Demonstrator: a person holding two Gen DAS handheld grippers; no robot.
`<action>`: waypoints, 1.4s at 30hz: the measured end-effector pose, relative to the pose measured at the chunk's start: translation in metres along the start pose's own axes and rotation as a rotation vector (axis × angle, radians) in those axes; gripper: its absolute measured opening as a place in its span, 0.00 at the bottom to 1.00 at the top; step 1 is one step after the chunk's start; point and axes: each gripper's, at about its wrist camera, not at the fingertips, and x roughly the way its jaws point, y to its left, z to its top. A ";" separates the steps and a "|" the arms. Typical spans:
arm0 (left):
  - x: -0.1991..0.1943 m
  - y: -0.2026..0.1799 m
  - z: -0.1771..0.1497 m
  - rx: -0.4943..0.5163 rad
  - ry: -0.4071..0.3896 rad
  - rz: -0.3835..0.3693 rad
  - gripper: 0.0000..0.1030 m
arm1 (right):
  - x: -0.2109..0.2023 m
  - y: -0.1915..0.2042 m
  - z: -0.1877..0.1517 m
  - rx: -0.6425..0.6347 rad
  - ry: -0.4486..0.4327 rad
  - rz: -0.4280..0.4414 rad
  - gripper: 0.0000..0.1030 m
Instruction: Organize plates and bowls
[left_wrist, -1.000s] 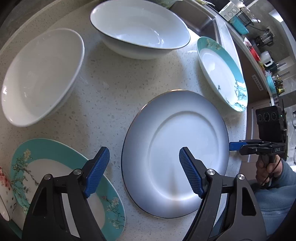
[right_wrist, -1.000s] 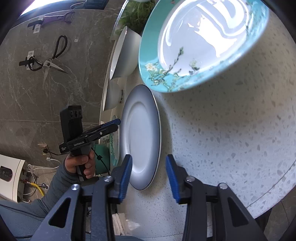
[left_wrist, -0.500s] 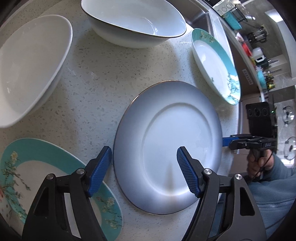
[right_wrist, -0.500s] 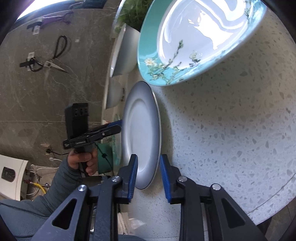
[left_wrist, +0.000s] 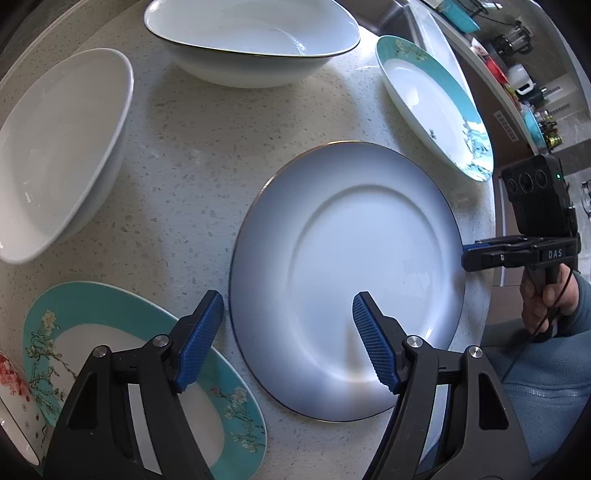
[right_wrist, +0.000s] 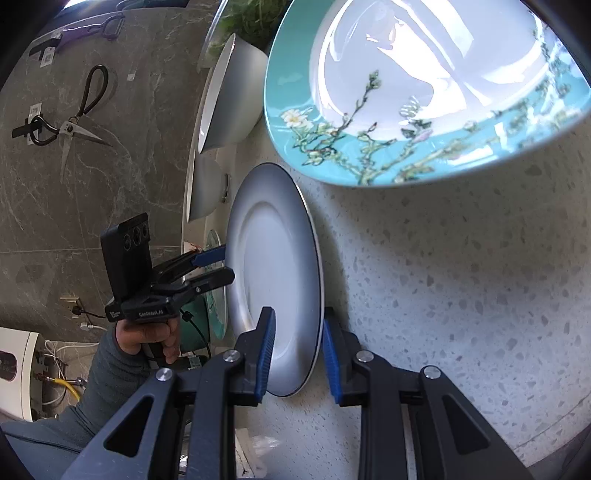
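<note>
A blue-grey plate (left_wrist: 347, 280) with a dark rim lies flat on the speckled countertop (left_wrist: 192, 155). My left gripper (left_wrist: 288, 332) hovers over the plate's left rim with its jaws closing. One finger is outside the rim, the other above the plate, and neither pad touches it. At the plate's opposite edge, my right gripper (right_wrist: 297, 356) is shut on the rim of that plate (right_wrist: 273, 258), one pad on top and one beneath. It also shows in the left wrist view as the right gripper (left_wrist: 469, 254). The left gripper (right_wrist: 218, 266) appears in a hand at the plate's far edge.
Around the plate stand a plain white bowl (left_wrist: 55, 147), a dark-rimmed white bowl (left_wrist: 251, 40) and two teal floral plates (left_wrist: 432, 103) (left_wrist: 110, 350). A red-flowered dish (left_wrist: 11, 387) peeks in at lower left. The counter edge (left_wrist: 487, 229) runs just past the plate. Scissors (right_wrist: 70, 125) hang on the wall.
The right gripper's jaws closed from a wide gap onto the plate's rim. The left gripper's jaws narrowed slightly and its view rolled a little over the plate.
</note>
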 end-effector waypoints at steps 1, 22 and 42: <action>0.000 0.000 0.000 0.001 0.000 -0.001 0.61 | 0.001 0.001 0.001 -0.003 0.004 -0.001 0.27; -0.006 0.022 -0.001 -0.038 0.092 -0.004 0.33 | 0.003 -0.007 0.002 0.068 0.057 0.005 0.14; -0.004 0.007 -0.014 -0.092 0.086 0.015 0.24 | -0.009 0.002 0.007 0.035 0.010 -0.091 0.16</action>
